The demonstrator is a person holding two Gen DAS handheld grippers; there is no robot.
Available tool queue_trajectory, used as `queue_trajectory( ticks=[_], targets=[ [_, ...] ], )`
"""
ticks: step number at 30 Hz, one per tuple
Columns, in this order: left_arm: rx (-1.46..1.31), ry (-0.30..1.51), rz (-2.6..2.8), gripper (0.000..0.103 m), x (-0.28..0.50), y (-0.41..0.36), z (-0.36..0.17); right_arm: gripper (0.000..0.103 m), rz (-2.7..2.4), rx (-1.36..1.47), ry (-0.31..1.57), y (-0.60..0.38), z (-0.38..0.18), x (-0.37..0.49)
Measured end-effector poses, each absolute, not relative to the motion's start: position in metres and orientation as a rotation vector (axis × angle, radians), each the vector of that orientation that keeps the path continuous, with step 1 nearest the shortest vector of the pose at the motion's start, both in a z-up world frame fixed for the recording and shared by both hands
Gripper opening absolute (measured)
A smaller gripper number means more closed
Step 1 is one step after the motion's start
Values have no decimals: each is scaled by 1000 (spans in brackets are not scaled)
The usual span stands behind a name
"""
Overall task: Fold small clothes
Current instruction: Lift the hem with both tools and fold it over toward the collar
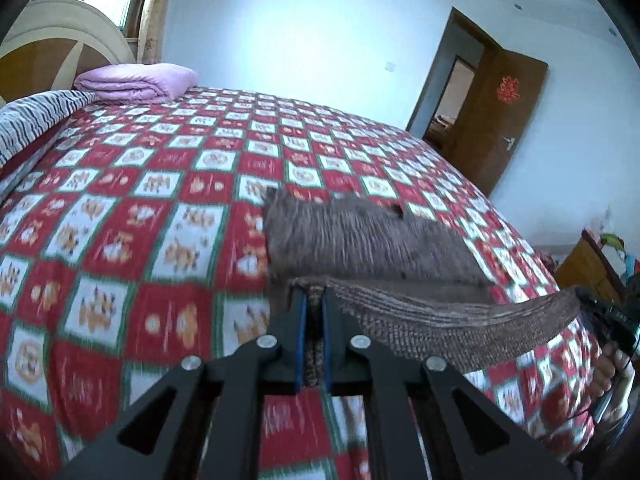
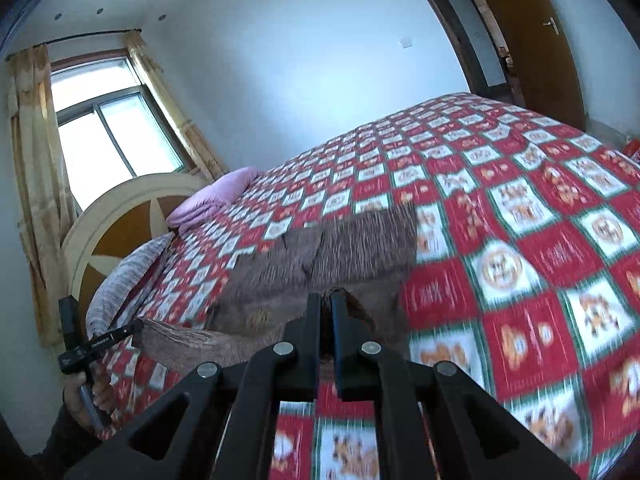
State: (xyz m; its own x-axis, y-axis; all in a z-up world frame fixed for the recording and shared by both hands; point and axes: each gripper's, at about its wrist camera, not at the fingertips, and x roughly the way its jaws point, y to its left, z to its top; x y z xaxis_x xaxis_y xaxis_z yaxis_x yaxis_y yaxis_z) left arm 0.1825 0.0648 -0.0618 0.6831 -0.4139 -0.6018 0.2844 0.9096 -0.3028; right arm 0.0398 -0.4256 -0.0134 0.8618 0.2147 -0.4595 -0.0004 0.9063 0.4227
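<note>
Brown knitted garment (image 1: 360, 240) partly lifted off the bed (image 1: 140, 200), its near hem stretched in the air between the two tools, the far part lying flat on the red-and-white checked bedspread, toward the middle of the bed and nearer its foot edge than the headboard (image 1: 60, 36). Left gripper (image 1: 315, 300) clamped tight on one hem corner, ribbed band bunched between the blue pads. Right gripper (image 2: 328, 300) likewise pinched together on the other corner, brown cloth caught between its black fingers. Band taut from one to the other, sagging only slightly.

Judged from this: a fold just begun, not finished. Near edge raised but not yet carried over the far part; no crease laid. Left to do, probably: bringing the hem across, setting it down square, releasing, then any further folds. Hard to say through the blur whether earlier folds exist.

Farther out: folded pink blanket (image 1: 136, 80) and striped pillow (image 1: 36, 116) at the head end, well apart from the garment.
</note>
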Motion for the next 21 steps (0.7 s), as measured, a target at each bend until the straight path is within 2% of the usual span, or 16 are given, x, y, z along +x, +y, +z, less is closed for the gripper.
queue_trajectory(
  ticks=[14, 21],
  targets=[
    [-90, 729, -368, 7, 298, 18, -46, 4, 71, 375, 530, -448, 17, 163],
    [-14, 824, -321, 7, 366, -8, -90, 4, 10, 389, 607, -471, -14, 234]
  ],
)
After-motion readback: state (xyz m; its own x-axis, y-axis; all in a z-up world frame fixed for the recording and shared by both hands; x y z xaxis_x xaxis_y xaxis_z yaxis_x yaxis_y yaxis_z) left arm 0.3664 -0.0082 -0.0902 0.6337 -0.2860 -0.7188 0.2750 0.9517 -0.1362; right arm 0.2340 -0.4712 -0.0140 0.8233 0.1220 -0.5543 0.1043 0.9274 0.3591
